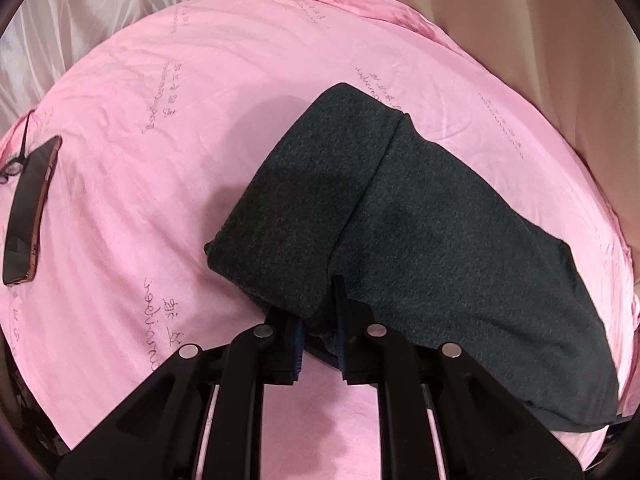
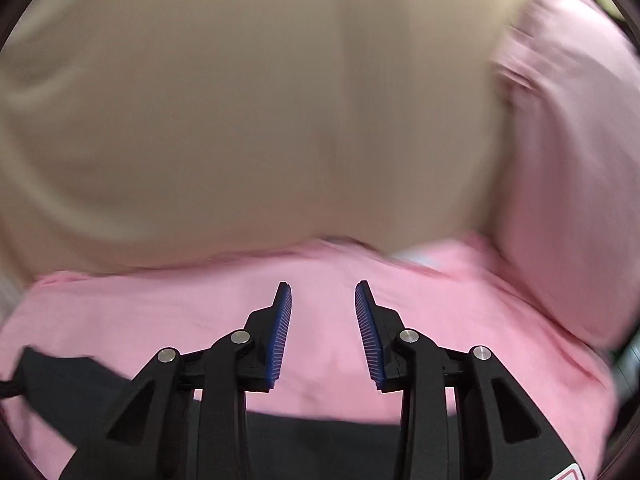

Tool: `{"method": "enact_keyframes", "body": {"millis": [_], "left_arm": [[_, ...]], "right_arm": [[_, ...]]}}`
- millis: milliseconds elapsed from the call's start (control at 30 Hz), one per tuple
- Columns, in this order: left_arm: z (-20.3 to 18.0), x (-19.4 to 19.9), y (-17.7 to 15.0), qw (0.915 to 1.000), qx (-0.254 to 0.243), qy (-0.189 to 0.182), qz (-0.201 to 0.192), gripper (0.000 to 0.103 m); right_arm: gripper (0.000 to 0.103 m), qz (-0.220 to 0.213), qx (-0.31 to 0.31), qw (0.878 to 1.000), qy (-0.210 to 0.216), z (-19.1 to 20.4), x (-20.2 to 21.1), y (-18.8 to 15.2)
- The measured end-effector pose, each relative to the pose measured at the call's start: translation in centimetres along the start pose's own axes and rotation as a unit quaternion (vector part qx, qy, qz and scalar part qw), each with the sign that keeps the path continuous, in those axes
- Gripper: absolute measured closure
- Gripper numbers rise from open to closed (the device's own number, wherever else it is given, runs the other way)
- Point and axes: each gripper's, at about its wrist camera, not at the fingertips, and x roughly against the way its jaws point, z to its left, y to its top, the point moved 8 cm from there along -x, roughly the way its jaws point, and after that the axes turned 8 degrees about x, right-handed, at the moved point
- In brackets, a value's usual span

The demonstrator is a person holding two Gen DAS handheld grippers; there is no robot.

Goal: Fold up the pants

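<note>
In your left wrist view, your left gripper (image 1: 320, 330) sits at 6 o'clock with its two black fingers closed on the near edge of the dark charcoal felt-like pants (image 1: 400, 216), the cloth pinched between the blue pads. The pants lie folded on the pink printed bedsheet (image 1: 168, 184), running from the centre out toward 4 o'clock, with one folded layer lapped over another along a seam that runs from about 1 o'clock down to the fingers. At 9 o'clock a dark rectangular phone with a coppery rim (image 1: 30, 212) lies flat on the sheet, well apart from the pants, and a thin black cable (image 1: 24, 144) trails just beside its far end. Beige cloth (image 1: 560, 40) hangs beyond the sheet at 1 to 2 o'clock. In your right wrist view, which is blurred, your right gripper (image 2: 323, 334) stands at 6 o'clock with its blue ribbed pads (image 2: 280, 336) spread apart and nothing between them, over bare pink sheet. A strip of the dark pants shows at 6 to 8 o'clock under the gripper's body, and a pink pillow-like bulge (image 2: 572, 168) rises at 3 o'clock
</note>
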Motion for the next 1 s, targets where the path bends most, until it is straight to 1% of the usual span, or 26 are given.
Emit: {"method": "enact_keyframes", "body": {"millis": [33,67,100,133,167,200,233,267,300,333,400,433,467,500,567,633,667,700,733,767,800,867,900,933,967,1000], "left_arm": [[-0.1,0.2,-0.1,1.0,-0.005,0.002,-0.004,0.09],[-0.1,0.2,-0.2,1.0,-0.006,0.001,-0.006,0.09],[-0.1,0.2,-0.2,1.0,-0.006,0.0,-0.005,0.089],[0.0,0.1,-0.2,1.0,-0.007,-0.002,-0.004,0.089],[0.0,-0.1,-0.1,1.0,-0.005,-0.006,-0.002,0.089],[0.0,-0.3,0.1,0.9999,-0.007,-0.01,-0.002,0.089],[0.0,-0.4,0.1,0.9999,-0.009,-0.01,-0.001,0.09],[-0.1,-0.5,0.2,0.9999,-0.011,-0.011,-0.003,0.092],[-0.2,-0.5,0.3,0.9998,-0.015,-0.009,-0.005,0.092],[-0.3,-0.5,0.4,0.9997,-0.02,-0.005,-0.009,0.093],[-0.5,-0.6,0.4,0.9997,-0.02,0.0,-0.011,0.093],[-0.6,-0.7,0.4,0.9997,-0.02,0.003,-0.011,0.093],[-0.7,-0.8,0.5,0.9997,-0.022,0.008,-0.012,0.093],[-0.7,-0.8,0.4,0.9996,-0.023,0.013,-0.014,0.091],[-0.8,-0.8,0.3,0.9994,-0.022,0.02,-0.017,0.091],[-0.8,-0.7,0.3,0.9995,-0.017,0.021,-0.016,0.094],[-0.8,-0.7,0.4,0.9997,-0.012,0.017,-0.012,0.095],[-0.8,-0.6,0.5,0.9998,-0.011,0.015,-0.011,0.096],[-0.7,-0.4,0.5,0.9998,-0.009,0.014,-0.01,0.096],[-0.7,-0.2,0.7,0.9998,-0.008,0.015,-0.012,0.096],[-0.7,0.7,1.0,0.9996,-0.009,0.016,-0.022,0.096],[-0.9,3.2,1.8,0.9988,-0.01,-0.006,-0.047,0.096],[-0.8,4.6,1.9,0.9984,-0.011,-0.019,-0.053,0.096],[-0.6,4.8,1.9,0.9984,-0.018,-0.016,-0.05,0.096],[-0.4,4.2,1.8,0.9987,-0.029,-0.005,-0.042,0.095],[0.0,2.7,1.3,0.9987,-0.043,0.012,-0.023,0.095]], "right_arm": [[0.079,0.0,0.041,0.999,0.016,3.8,-0.3,0.2],[0.078,0.009,0.072,0.997,0.012,6.1,-0.8,-0.6],[0.078,0.02,0.074,0.997,-0.001,6.1,-1.2,-1.8],[0.077,0.041,0.059,0.997,-0.023,4.4,-1.5,-3.7],[0.075,0.067,0.026,0.996,-0.049,1.2,-1.4,-6.2],[0.074,0.089,-0.005,0.993,-0.073,-1.9,-0.9,-8.7],[0.072,0.117,-0.037,0.986,-0.111,-5.9,0.0,-12.0],[0.071,0.144,-0.053,0.977,-0.151,-9.1,0.9,-14.8],[0.071,0.172,-0.067,0.962,-0.2,-12.7,2.4,-18.1],[0.07,0.192,-0.077,0.95,-0.233,-15.4,3.5,-20.6],[0.062,0.225,-0.112,0.928,-0.276,-20.2,5.4,-24.6],[0.061,0.234,-0.138,0.922,-0.277,-22.0,5.8,-26.1],[0.06,0.232,-0.16,0.92,-0.274,-23.0,6.0,-26.9],[0.059,0.222,-0.174,0.922,-0.266,-23.7,5.9,-27.0],[0.051,0.209,-0.183,0.928,-0.249,-23.9,5.5,-26.4],[0.04,0.209,-0.187,0.934,-0.222,-23.2,4.0,-25.9],[0.044,0.21,-0.187,0.936,-0.212,-23.4,2.9,-25.8],[0.056,0.22,-0.185,0.936,-0.205,-23.4,1.8,-26.0],[0.101,0.23,-0.193,0.934,-0.194,-23.3,1.3,-26.4],[0.1,0.223,-0.206,0.936,-0.179,-23.1,1.3,-26.2],[0.1,0.2,-0.19,0.941,-0.194,-23.0,2.2,-24.6],[0.1,0.152,-0.163,0.955,-0.197,-22.0,5.0,-21.8],[0.1,0.142,-0.152,0.958,-0.197,-21.9,5.9,-21.4],[0.1,0.15,-0.132,0.958,-0.206,-21.8,6.2,-21.8],[0.098,0.185,-0.11,0.954,-0.208,-21.9,5.4,-23.4],[0.097,0.219,-0.1,0.946,-0.216,-22.3,4.7,-25.4]]}}
